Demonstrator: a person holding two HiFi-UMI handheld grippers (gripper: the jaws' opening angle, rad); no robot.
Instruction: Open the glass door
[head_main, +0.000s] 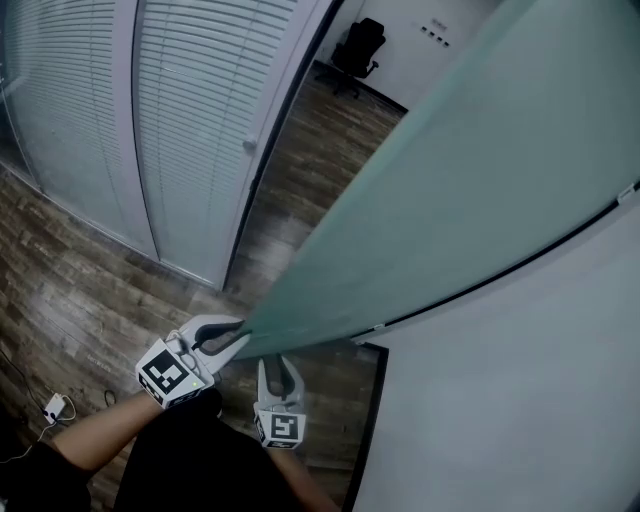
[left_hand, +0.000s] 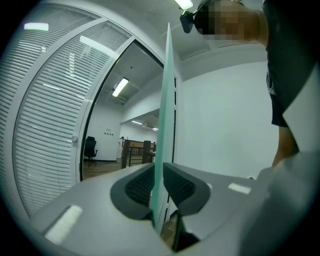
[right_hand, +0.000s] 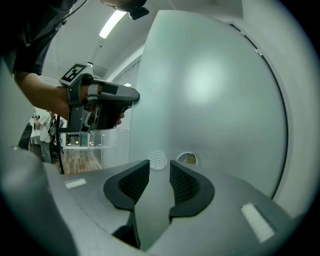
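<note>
At the free edge of the half-swung glass door (left_hand: 164, 100), the left gripper (left_hand: 159, 187) has its jaws clamped, so pull steadily along the swing, keeping the right gripper (right_hand: 159, 181), jaws apart and empty, ready against the door's face.

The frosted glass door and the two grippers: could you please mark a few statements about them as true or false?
1. The frosted glass door has its edge between the jaws of the left gripper. True.
2. The right gripper clamps the door. False: its jaws stand apart with nothing between them, facing the door's flat side.
3. A black office chair stands in the room beyond. True.
4. The floor is red carpet. False: it is a dark wooden plank floor.
</note>
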